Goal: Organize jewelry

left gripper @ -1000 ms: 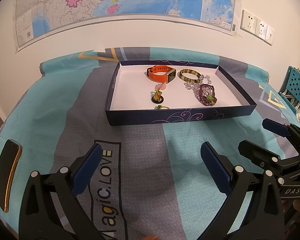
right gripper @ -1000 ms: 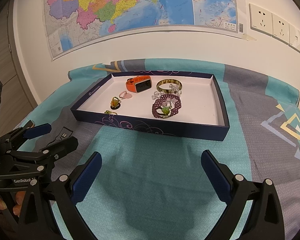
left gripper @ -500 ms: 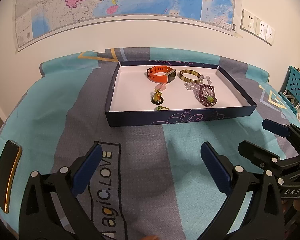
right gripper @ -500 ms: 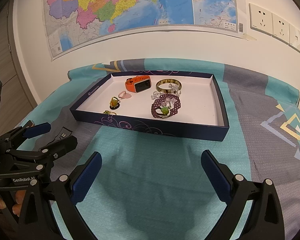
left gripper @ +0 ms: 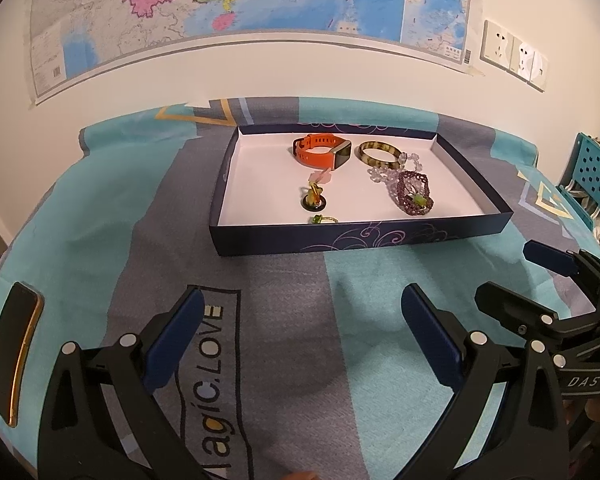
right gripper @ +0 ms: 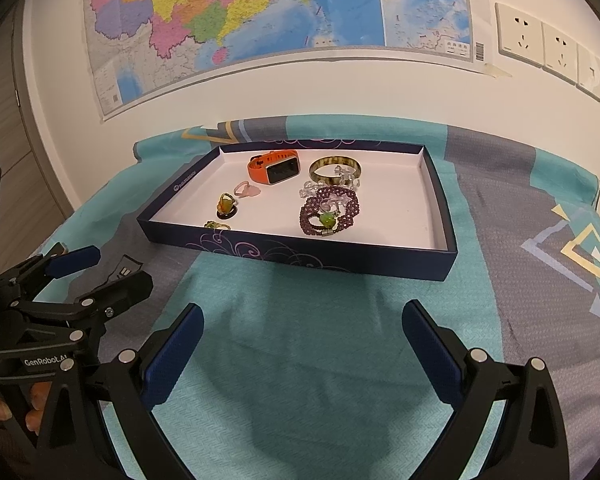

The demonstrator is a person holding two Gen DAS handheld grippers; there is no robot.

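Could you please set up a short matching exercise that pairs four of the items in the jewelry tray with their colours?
Things:
1. watch
2. bangle
3. beaded bracelet
4. heart-shaped ring

Colours:
A. purple with a green bead
B. pink
C. orange strap
D. mottled yellow-brown

All four lie in the dark blue tray.

Pairs: 1-C, 2-D, 3-A, 4-B
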